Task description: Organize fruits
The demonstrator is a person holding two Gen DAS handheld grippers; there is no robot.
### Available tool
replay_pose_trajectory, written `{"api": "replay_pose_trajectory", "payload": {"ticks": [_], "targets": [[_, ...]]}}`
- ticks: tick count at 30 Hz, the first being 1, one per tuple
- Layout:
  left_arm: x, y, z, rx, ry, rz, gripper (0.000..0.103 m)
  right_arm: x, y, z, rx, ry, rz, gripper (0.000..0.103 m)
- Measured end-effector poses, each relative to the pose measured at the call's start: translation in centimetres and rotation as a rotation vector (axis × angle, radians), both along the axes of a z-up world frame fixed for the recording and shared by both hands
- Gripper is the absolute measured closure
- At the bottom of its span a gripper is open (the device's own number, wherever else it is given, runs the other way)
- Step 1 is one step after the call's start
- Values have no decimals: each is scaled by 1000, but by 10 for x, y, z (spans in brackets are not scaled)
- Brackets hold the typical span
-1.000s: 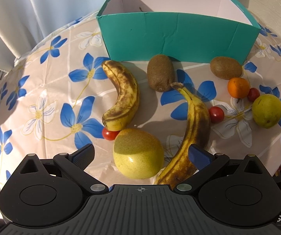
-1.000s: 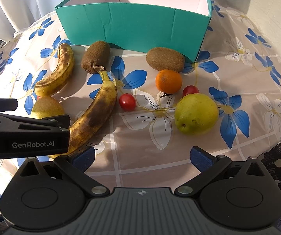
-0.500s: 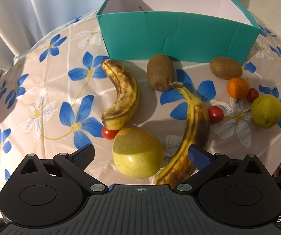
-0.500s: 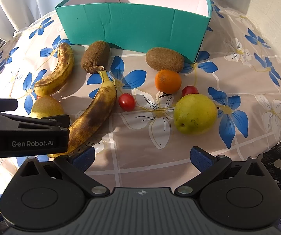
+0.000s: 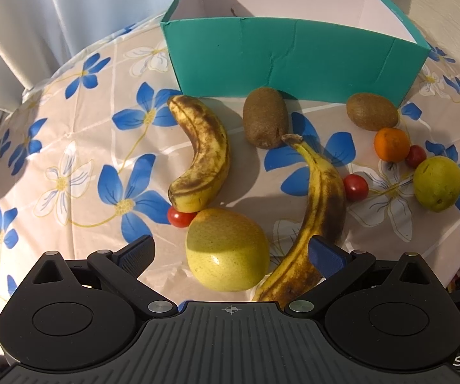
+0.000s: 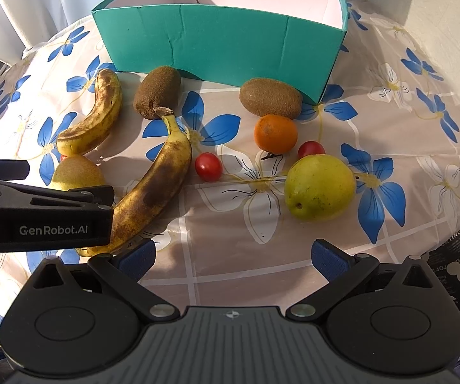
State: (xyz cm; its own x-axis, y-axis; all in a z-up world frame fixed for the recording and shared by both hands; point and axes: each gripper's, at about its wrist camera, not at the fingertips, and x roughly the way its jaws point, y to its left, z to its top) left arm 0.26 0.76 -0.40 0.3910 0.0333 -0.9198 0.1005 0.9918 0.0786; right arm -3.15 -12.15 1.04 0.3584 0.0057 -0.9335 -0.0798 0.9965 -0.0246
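Fruits (image 5: 226, 249) loose on table, left hand-held gripper (image 5: 230, 252) spread, right hand-held gripper (image 6: 234, 254) spread, both empty

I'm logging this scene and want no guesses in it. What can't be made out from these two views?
- Teal box floor: hidden in both views by its front wall.
- Lower end of the long banana: left view, behind the left tongs; right view, behind the left tongs' body.
- Near pear: right view, partly covered by that body.
- Tomato by the short banana: partly tucked beneath.

fruits (image 6: 172, 172) on the table (image 6: 406, 102) before the box (image 6: 223, 41), bananas left, pear (image 6: 319, 187) right
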Motion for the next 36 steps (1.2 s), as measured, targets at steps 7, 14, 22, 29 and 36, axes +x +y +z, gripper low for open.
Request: {"api": "replay_pose_trajectory", "payload": {"ticks": [7,14,22,29,36], "targets": [[1,1,-1,-2,1,7,0,-1,-2,2,-3,-1,1,0],[2,4,-1,0,0,16,0,-5,-8,9,-1,-26,2,0],[3,5,-1,-1,-2,21,0,-11,-18,21,6,-79,0,0],[4,10,2,-24,-33,27,0,-20,-33,38,85,-221,-17,0],[4,15,5,-109,-76,23,0,-36,-31,49,66,-452,51,0]]}}
